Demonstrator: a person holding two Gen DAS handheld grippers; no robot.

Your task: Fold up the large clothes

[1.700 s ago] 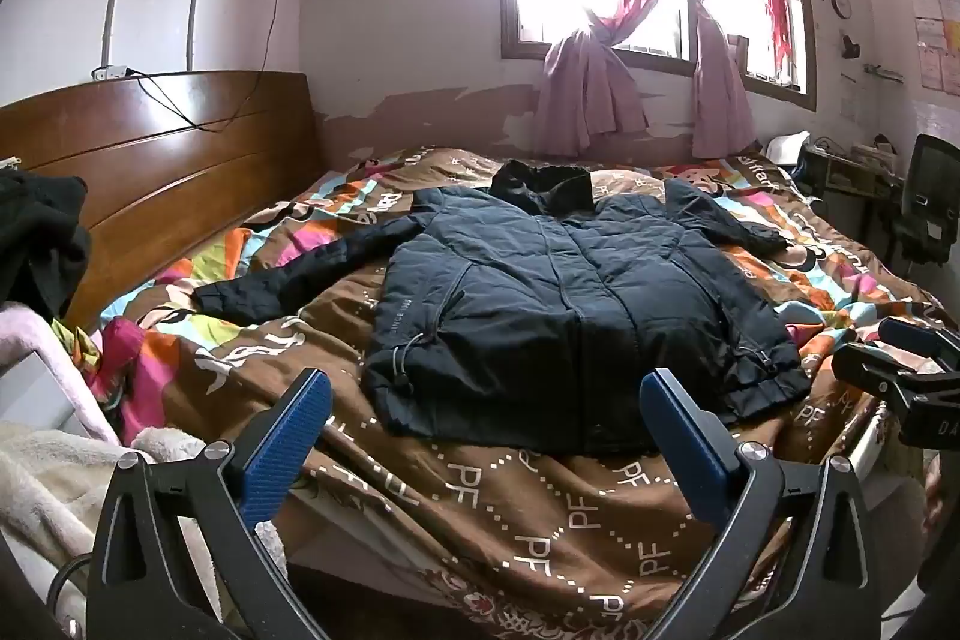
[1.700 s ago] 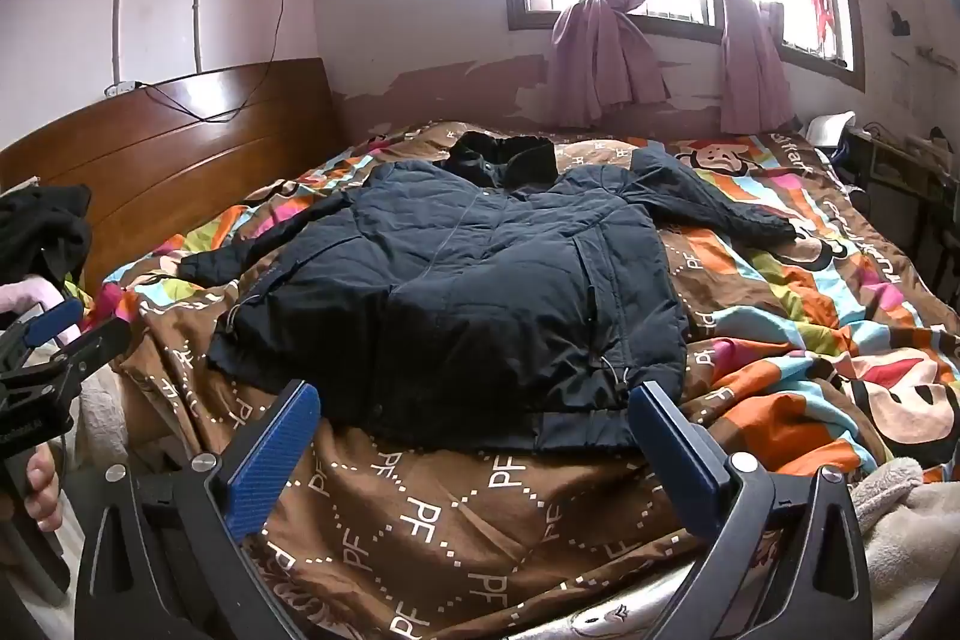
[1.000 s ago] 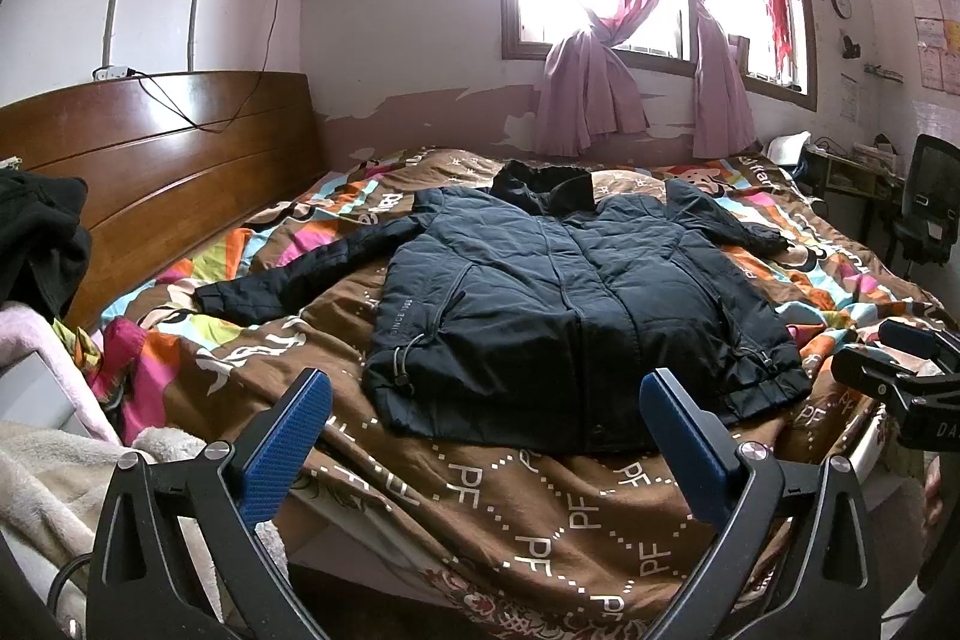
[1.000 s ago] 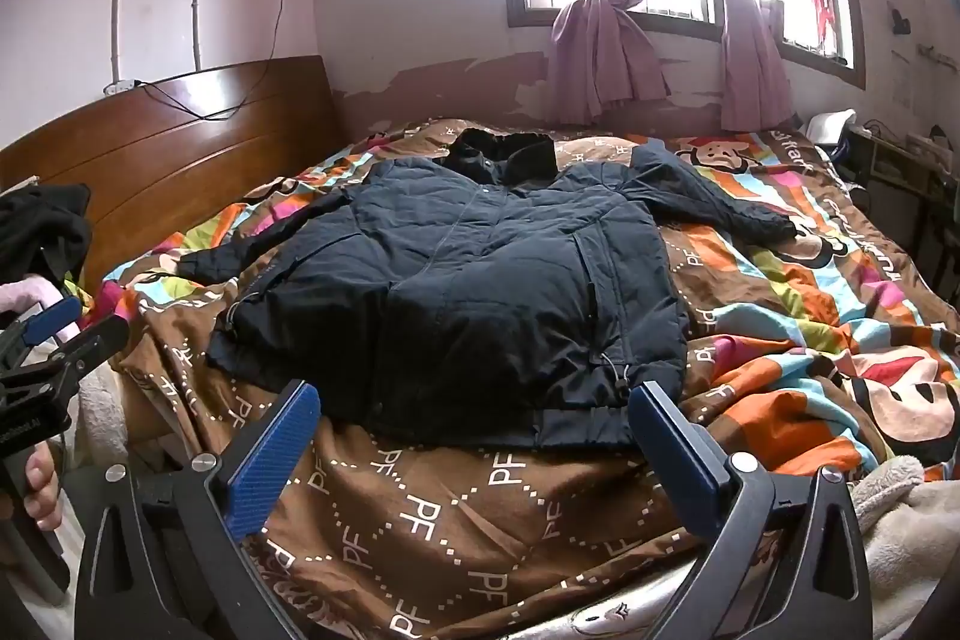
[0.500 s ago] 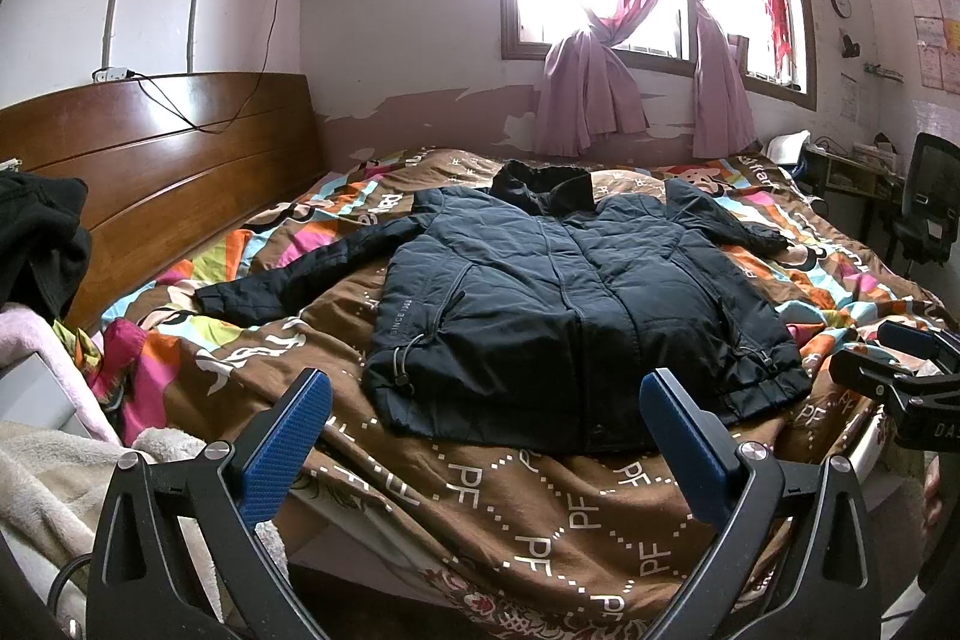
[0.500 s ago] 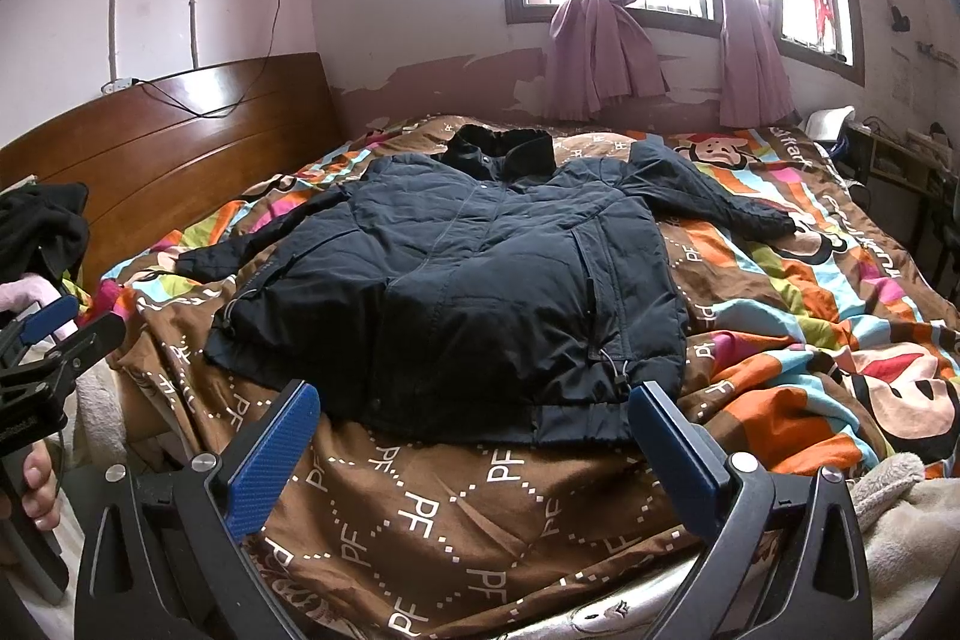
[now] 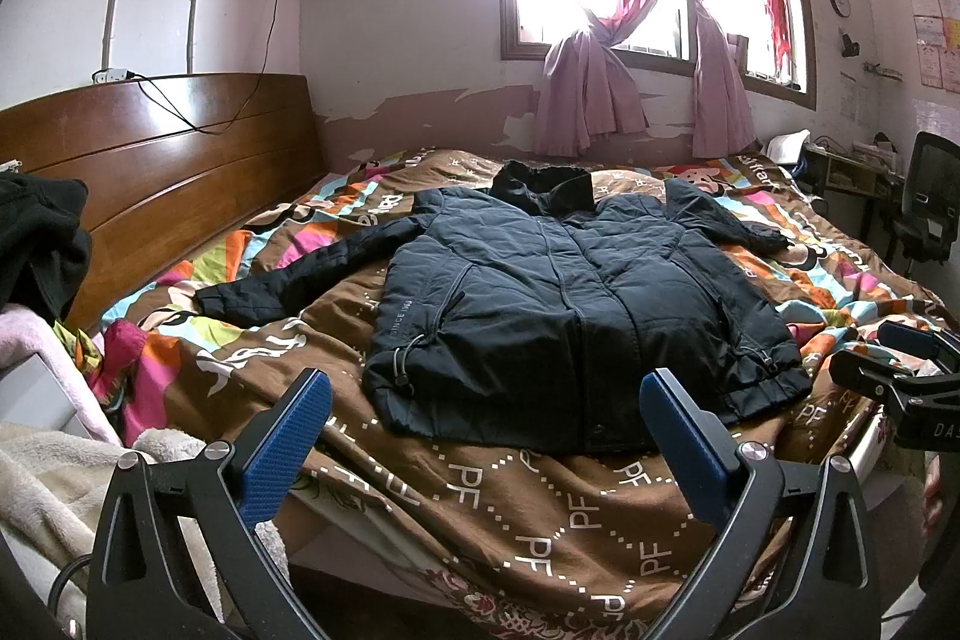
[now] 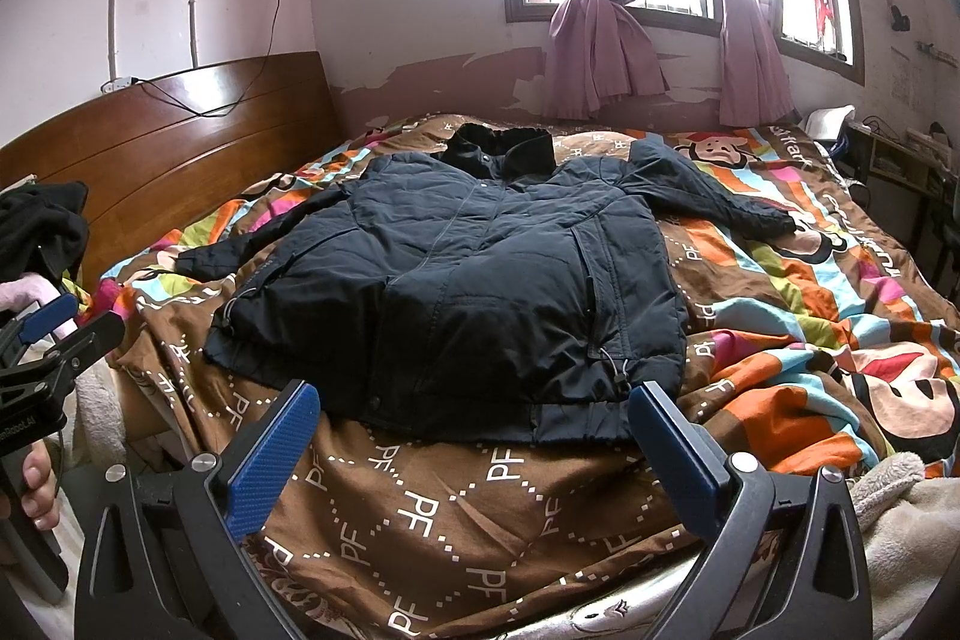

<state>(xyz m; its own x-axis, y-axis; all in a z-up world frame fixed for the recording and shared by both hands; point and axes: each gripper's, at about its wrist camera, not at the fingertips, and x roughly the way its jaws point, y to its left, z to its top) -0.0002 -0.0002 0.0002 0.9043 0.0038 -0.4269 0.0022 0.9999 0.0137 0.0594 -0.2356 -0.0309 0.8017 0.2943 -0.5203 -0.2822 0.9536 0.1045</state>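
A dark navy padded jacket (image 7: 558, 304) (image 8: 480, 292) lies flat and face up on the bed, collar toward the window, both sleeves spread out to the sides. My left gripper (image 7: 486, 430) hovers open over the bed's near edge, just short of the jacket's hem. My right gripper (image 8: 468, 436) is likewise open, its blue pads flanking the hem from a little way back. Neither holds anything. Each gripper shows at the edge of the other's view, a hand on the left one.
A colourful patterned quilt (image 7: 540, 508) (image 8: 810, 316) covers the bed. A wooden headboard (image 7: 156, 172) runs along the left, with dark clothing (image 7: 36, 244) piled near it. Fleece blankets (image 7: 42, 484) (image 8: 900, 514) lie at the near corners. A desk and office chair (image 7: 927, 214) stand at the right.
The right gripper has drifted slightly forward and up, so the jacket sits a little lower in its view. The left gripper and the jacket have hardly moved.
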